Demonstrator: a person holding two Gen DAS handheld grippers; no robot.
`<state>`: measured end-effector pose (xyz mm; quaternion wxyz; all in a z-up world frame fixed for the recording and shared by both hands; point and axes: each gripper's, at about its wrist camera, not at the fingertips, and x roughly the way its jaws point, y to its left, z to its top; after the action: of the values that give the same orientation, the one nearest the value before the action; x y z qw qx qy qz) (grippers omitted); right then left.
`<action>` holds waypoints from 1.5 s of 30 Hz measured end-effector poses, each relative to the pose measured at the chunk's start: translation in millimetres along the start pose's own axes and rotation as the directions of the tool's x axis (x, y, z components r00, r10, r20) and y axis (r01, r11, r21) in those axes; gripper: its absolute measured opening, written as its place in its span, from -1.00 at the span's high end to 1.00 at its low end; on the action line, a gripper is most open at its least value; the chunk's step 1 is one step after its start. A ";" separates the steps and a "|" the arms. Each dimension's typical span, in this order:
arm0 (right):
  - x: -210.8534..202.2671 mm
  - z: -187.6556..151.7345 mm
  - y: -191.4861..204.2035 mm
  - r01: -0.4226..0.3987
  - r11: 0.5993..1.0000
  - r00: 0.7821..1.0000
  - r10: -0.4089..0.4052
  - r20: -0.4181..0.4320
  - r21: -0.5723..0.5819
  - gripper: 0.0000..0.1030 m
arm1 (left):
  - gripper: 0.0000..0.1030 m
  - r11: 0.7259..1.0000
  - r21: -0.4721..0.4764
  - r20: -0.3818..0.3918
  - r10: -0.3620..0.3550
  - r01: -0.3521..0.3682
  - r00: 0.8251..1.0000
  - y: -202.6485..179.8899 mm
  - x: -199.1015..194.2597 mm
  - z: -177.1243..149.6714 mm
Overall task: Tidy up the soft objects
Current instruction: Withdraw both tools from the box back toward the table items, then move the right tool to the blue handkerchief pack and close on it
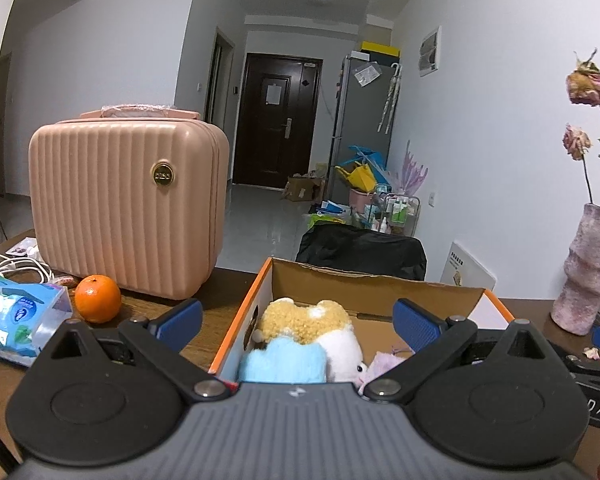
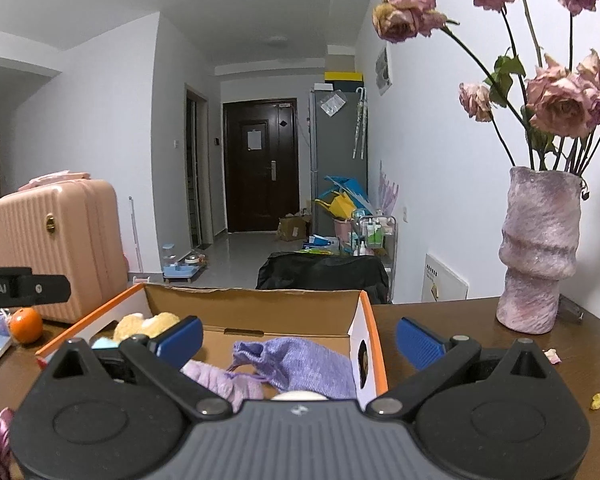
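Note:
An open cardboard box [image 1: 374, 290] with an orange rim sits on the brown table. Inside lie a tan and white plush [image 1: 306, 320], a light blue plush [image 1: 282, 362] and a pale purple plush [image 1: 382, 366]. My left gripper [image 1: 298, 322] hovers open above the box's near left part, nothing between its blue pads. In the right wrist view the box [image 2: 252, 308] holds a purple knitted drawstring pouch [image 2: 300, 364], a lilac plush [image 2: 220, 378] and the tan plush [image 2: 144, 326]. My right gripper [image 2: 298, 338] is open over the box's right wall, holding nothing.
A pink ribbed case [image 1: 126, 204] stands at the left, with an orange [image 1: 98, 298] and a blue tissue pack [image 1: 18, 318] in front of it. A purple vase of dried roses [image 2: 538, 248] stands to the right. Petal crumbs [image 2: 598, 400] dot the table.

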<state>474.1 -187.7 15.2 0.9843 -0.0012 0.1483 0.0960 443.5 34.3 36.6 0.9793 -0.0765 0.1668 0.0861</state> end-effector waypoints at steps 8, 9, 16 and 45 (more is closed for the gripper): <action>-32.6 -13.1 3.3 -0.013 0.999 1.000 0.014 0.014 -0.031 -1.00 | -1.00 0.999 0.042 0.001 -0.003 0.003 1.000 6.0 -23.6 -12.1; -36.8 -15.2 3.4 -0.015 0.999 1.000 0.015 0.015 -0.034 -1.00 | -1.00 0.999 0.045 0.000 -0.002 0.002 1.000 7.0 -26.3 -13.7; -67.5 -30.2 6.9 -0.031 0.998 0.999 0.031 0.011 -0.059 -1.00 | -1.00 0.998 0.059 -0.003 -0.013 0.013 1.000 15.5 -48.7 -25.5; -167.3 -79.4 17.0 -0.049 0.993 0.999 0.047 -0.021 -0.107 -1.00 | -1.00 0.992 0.114 -0.064 -0.055 0.062 0.996 27.7 -136.0 -75.0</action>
<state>290.9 -205.1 -11.4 0.9788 -0.0513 0.1519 0.1276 288.1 28.4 9.6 0.9786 -0.0271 0.1988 0.0453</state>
